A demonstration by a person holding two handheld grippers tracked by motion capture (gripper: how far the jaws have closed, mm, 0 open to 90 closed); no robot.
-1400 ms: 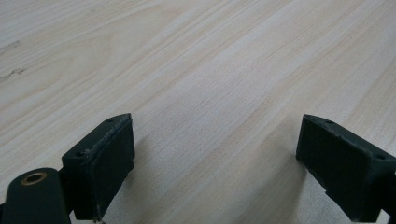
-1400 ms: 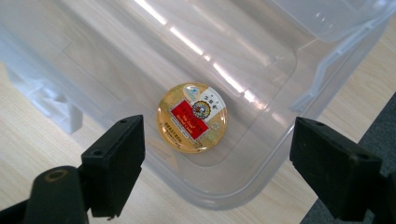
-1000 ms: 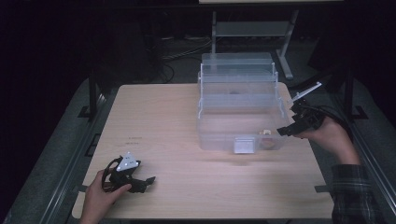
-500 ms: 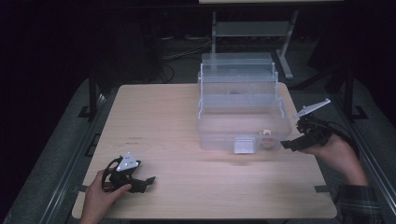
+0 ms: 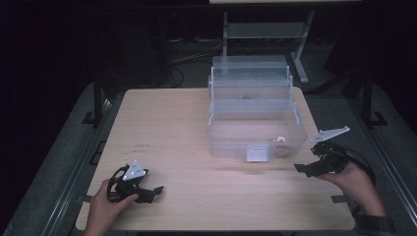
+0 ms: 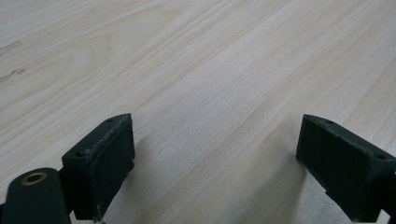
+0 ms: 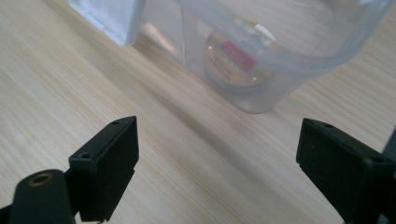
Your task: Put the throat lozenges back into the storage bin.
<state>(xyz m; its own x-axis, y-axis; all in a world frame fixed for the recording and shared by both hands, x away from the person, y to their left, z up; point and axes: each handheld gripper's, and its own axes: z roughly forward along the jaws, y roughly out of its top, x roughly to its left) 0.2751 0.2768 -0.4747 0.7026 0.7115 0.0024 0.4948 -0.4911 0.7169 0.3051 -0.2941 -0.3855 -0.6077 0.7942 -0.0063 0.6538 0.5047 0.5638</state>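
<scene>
A clear plastic tiered box [image 5: 251, 105] stands open on the right half of the wooden table [image 5: 162, 128]. A small round tan thing with a red label [image 7: 236, 60] lies inside its front right corner [image 5: 281, 142]. My right gripper [image 5: 306, 168] is held low over the table just right of that corner, open and empty; its jaws [image 7: 217, 140] stand wide apart and point at the box wall. My left gripper [image 5: 150, 191] rests near the front left edge, open, with bare wood between its jaws [image 6: 215, 140].
A white latch [image 5: 256, 153] sticks out from the box's front wall, also visible in the right gripper view [image 7: 109, 16]. Dark floor, a metal stand [image 5: 265, 29] and cables lie beyond the far edge. Bare wood spans the table's left and front.
My right gripper has drawn back from the box's front right corner, towards the person and lower over the table. The left gripper has stayed put.
</scene>
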